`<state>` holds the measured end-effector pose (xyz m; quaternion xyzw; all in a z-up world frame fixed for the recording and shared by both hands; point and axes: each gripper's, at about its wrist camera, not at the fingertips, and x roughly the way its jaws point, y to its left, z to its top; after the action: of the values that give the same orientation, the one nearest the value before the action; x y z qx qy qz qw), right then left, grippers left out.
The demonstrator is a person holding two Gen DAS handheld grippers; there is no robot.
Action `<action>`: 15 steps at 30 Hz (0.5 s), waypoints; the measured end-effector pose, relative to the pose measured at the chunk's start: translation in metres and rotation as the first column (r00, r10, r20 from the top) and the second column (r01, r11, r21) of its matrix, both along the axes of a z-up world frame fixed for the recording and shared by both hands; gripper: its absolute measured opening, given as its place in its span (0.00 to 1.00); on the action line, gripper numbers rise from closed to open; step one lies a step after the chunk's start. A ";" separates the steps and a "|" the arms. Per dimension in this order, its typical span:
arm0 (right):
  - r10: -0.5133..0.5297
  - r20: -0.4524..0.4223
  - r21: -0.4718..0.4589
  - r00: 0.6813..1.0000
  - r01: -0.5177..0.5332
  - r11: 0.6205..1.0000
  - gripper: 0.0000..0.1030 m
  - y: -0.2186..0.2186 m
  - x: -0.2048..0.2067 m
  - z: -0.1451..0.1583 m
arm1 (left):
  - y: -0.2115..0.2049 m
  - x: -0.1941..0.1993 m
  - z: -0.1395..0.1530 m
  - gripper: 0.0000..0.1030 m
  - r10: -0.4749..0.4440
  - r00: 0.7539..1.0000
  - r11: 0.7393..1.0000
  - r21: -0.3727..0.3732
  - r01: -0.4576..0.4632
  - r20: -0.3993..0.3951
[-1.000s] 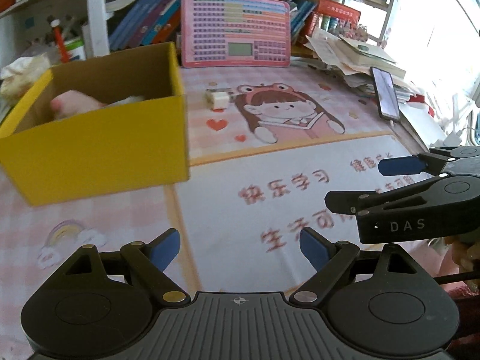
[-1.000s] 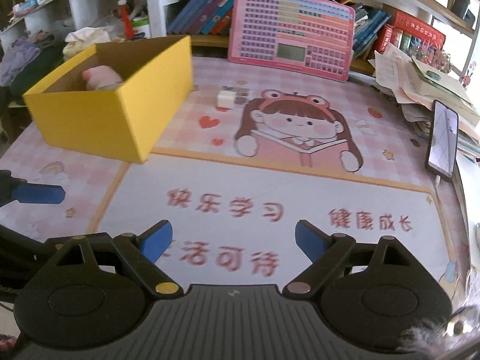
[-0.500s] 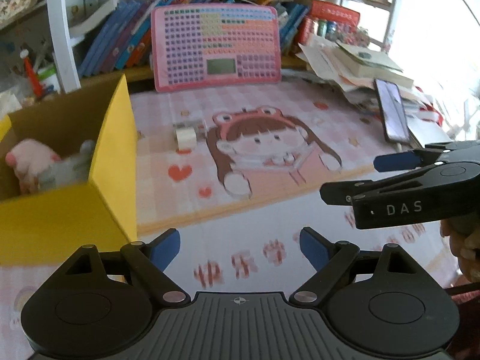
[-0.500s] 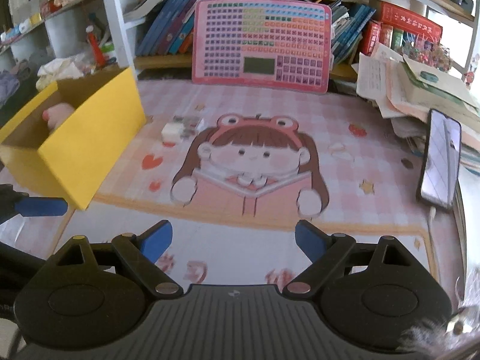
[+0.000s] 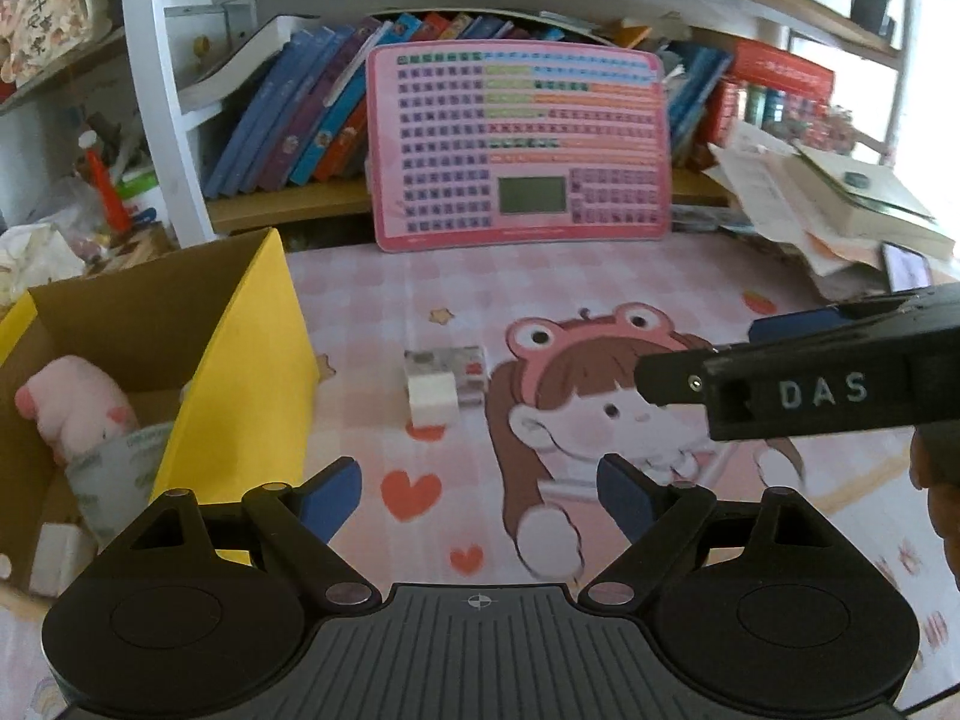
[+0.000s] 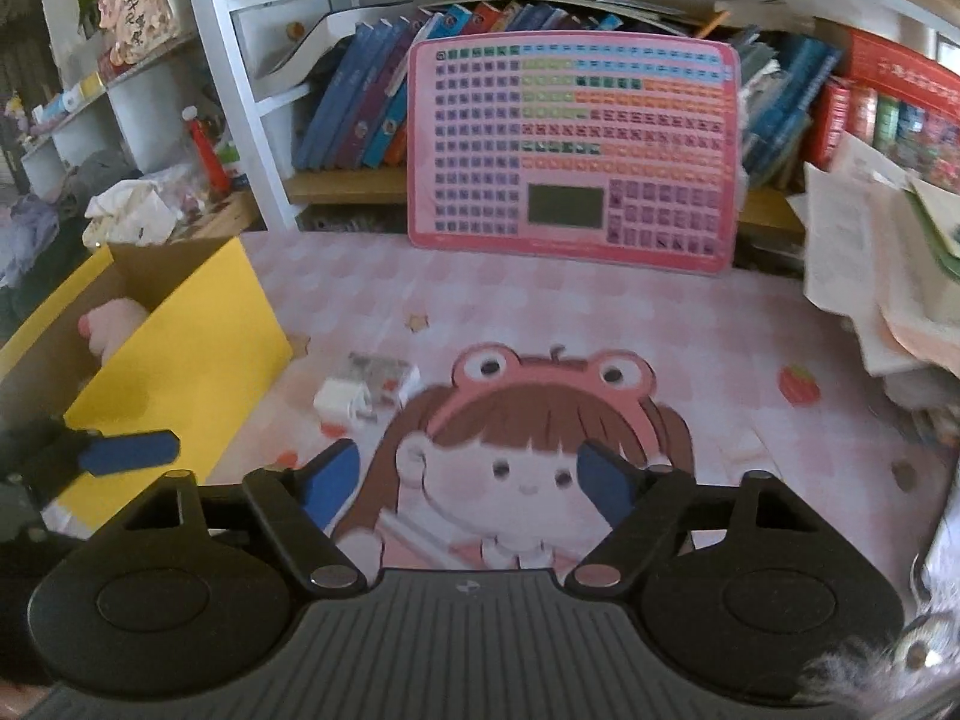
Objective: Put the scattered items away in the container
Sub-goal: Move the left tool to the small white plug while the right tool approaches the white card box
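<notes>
A yellow cardboard box [image 5: 240, 372] [image 6: 180, 360] stands on the left of the pink desk mat. Inside it lie a pink plush toy [image 5: 78, 408] [image 6: 111, 324] and a roll of tape [image 5: 114, 474]. A small white block [image 5: 432, 399] [image 6: 339, 399] and a printed packet [image 5: 459, 363] [image 6: 378, 372] behind it lie on the mat just right of the box. My left gripper [image 5: 480, 495] has its jaws closing with nothing between them, short of the block. My right gripper [image 6: 462, 480] is also closing on nothing, with the block ahead to its left.
A pink keyboard toy [image 5: 516, 144] [image 6: 570, 150] leans against the bookshelf at the back. Papers and books [image 5: 828, 204] [image 6: 882, 264] are piled at the right, with a phone [image 5: 909, 267] beside them. The right gripper's arm [image 5: 810, 390] crosses the left wrist view.
Both grippers have moved forward over the mat toward the white block and the shelf. The box has slid to the left edge of both views. Both pairs of jaws have narrowed a little.
</notes>
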<state>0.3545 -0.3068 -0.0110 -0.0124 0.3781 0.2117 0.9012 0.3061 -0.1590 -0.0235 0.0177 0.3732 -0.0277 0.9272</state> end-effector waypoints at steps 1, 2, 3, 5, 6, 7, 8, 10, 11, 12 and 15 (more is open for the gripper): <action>0.010 -0.003 0.000 1.000 -0.010 1.000 0.70 0.002 0.007 -0.002 | -0.001 0.005 -0.002 0.75 0.007 1.000 1.000 0.006 -0.007 -0.002; 0.022 -0.005 0.000 1.000 -0.022 1.000 0.67 0.004 0.014 -0.004 | -0.002 0.010 -0.003 0.71 0.013 1.000 1.000 0.012 -0.013 -0.003; 0.032 -0.008 0.000 0.999 -0.032 0.999 0.65 0.006 0.019 -0.006 | -0.003 0.014 -0.005 0.67 0.021 1.000 1.000 0.017 -0.021 -0.004; 0.060 -0.018 0.000 0.998 -0.060 0.998 0.58 0.011 0.031 -0.011 | -0.003 0.023 -0.009 0.61 0.037 0.999 0.999 0.026 -0.037 -0.007; 0.072 -0.022 0.002 0.997 -0.072 0.997 0.57 0.013 0.036 -0.013 | -0.003 0.028 -0.011 0.59 0.048 0.999 0.998 0.027 -0.048 -0.012; 0.084 -0.027 0.003 0.996 -0.084 0.996 0.55 0.016 0.040 -0.016 | -0.003 0.032 -0.012 0.58 0.059 0.998 0.998 0.026 -0.058 -0.015; 0.096 -0.030 0.006 0.995 -0.096 0.995 0.54 0.018 0.045 -0.018 | -0.002 0.037 -0.014 0.55 0.068 0.998 0.997 0.025 -0.068 -0.018; 0.113 -0.031 0.009 0.993 -0.113 0.994 0.53 0.023 0.052 -0.023 | -0.002 0.046 -0.018 0.54 0.082 0.996 0.996 0.031 -0.082 -0.023; 0.122 -0.034 0.010 0.992 -0.122 0.993 0.53 0.025 0.056 -0.025 | -0.002 0.051 -0.021 0.53 0.090 0.996 0.995 0.037 -0.089 -0.024; 0.129 -0.036 0.012 0.991 -0.129 0.992 0.52 0.028 0.060 -0.028 | -0.001 0.055 -0.023 0.52 0.099 0.995 0.994 0.041 -0.098 -0.025; 0.148 -0.044 0.017 0.988 -0.148 0.989 0.52 0.036 0.070 -0.035 | -0.001 0.068 -0.032 0.46 0.121 0.992 0.992 0.048 -0.119 -0.039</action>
<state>0.4241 -0.2713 -0.0460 -0.0292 0.3949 0.2808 0.8743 0.3744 -0.1600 -0.0551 0.0158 0.3934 0.0362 0.9185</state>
